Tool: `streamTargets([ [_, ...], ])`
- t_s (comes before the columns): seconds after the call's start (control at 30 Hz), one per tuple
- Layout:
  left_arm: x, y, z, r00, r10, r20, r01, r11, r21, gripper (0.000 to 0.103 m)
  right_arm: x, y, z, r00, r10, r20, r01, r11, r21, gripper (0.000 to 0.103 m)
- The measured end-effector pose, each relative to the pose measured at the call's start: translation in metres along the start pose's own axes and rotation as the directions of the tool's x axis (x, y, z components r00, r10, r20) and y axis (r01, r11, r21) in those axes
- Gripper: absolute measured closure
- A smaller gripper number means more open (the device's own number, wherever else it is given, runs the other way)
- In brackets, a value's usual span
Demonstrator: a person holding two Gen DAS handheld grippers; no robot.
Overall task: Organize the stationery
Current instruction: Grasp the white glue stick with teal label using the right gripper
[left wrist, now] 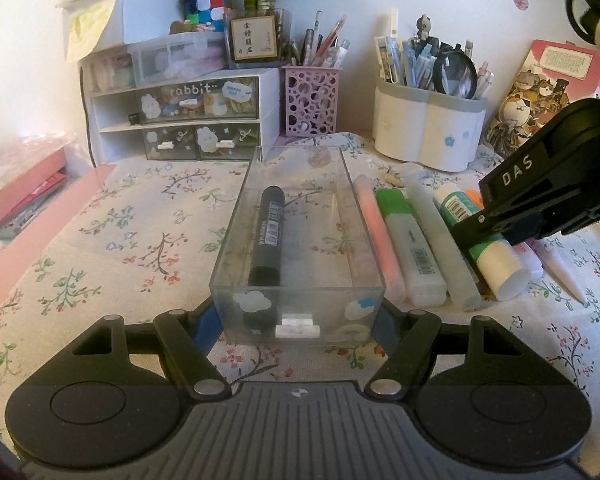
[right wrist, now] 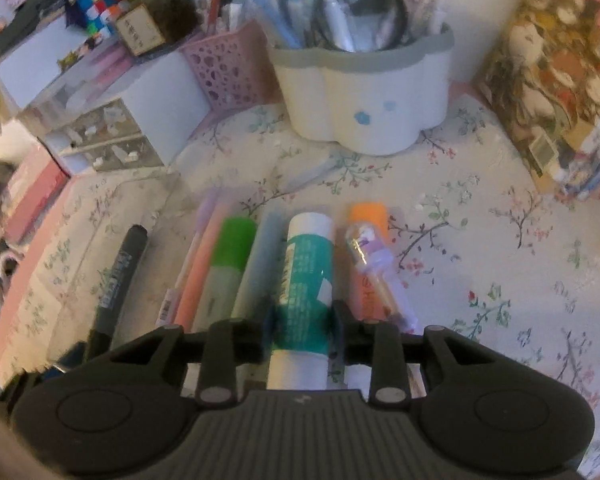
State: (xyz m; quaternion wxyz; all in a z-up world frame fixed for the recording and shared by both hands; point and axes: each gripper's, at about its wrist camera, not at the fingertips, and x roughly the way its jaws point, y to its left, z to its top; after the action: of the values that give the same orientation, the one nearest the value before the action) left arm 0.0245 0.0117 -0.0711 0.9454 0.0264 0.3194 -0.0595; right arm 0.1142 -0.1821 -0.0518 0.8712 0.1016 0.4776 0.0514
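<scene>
The left gripper point(left wrist: 298, 326) is a matte black plastic tool with a ribbed dark grey centre plate bearing a small round black-and-white mark, two rounded lobes beside that plate each with a shallow circular recess, and slanted link bars pinned by silver rivets, ending in blue finger pads point(left wrist: 204, 328). The right gripper point(right wrist: 302, 326) has the same black lobes, ribbed grey plate, silver rivets and blue pads. Seen from the left wrist, its black side bears white letters "DAS".

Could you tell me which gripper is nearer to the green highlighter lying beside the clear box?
Right. The right gripper straddles the glue stick two items away from the green highlighter; the left gripper clamps the clear box.
</scene>
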Motion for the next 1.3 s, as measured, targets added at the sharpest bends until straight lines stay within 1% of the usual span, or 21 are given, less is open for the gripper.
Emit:
streamTargets([
  [0.17, 0.0, 0.001, -0.002, 1.0, -0.001, 0.018, 0.001, 1.0, 0.0, 0.031, -0.005, -0.017, -0.004, 0.996, 0.088, 0.017, -0.089, 0.987, 0.133, 0.086],
  [0.33, 0.001, 0.0, -0.001, 1.0, 0.001, 0.017, -0.001, 1.0, -0.005, 0.031, -0.007, -0.024, -0.012, 0.989, 0.145, 0.038, -0.15, 0.965, 0.216, 0.086],
  [0.57, 0.001, 0.0, 0.0, 1.0, 0.004, 0.011, -0.004, 1.0, -0.005, 0.031, -0.023, -0.029, -0.011, 0.98, 0.172, 0.095, -0.192, 0.946, 0.261, 0.086],
  [0.8, 0.002, 0.0, 0.0, 1.0, 0.007, 0.013, -0.007, 1.0, -0.004, 0.031, -0.033, -0.022, -0.009, 0.966, 0.228, 0.124, -0.254, 0.928, 0.274, 0.086],
  [0.9, 0.002, 0.0, 0.0, 1.0, 0.011, 0.01, -0.01, 1.0, -0.008, 0.031, -0.035, -0.013, -0.005, 0.962, 0.241, 0.126, -0.266, 0.932, 0.247, 0.086],
  [1.07, 0.002, -0.001, 0.0, 1.0, 0.014, 0.011, -0.014, 1.0, -0.01, 0.031, -0.035, 0.0, -0.003, 0.959, 0.259, 0.116, -0.279, 0.934, 0.222, 0.086],
  [1.17, 0.002, -0.002, 0.0, 1.0, 0.016, 0.012, -0.016, 1.0, -0.009, 0.031, -0.034, 0.01, 0.001, 0.948, 0.3, 0.104, -0.316, 0.926, 0.208, 0.086],
  [1.3, 0.002, -0.002, 0.0, 1.0, 0.015, 0.011, -0.015, 1.0, -0.01, 0.031, -0.029, 0.025, 0.006, 0.942, 0.329, 0.069, -0.337, 0.922, 0.191, 0.086],
])
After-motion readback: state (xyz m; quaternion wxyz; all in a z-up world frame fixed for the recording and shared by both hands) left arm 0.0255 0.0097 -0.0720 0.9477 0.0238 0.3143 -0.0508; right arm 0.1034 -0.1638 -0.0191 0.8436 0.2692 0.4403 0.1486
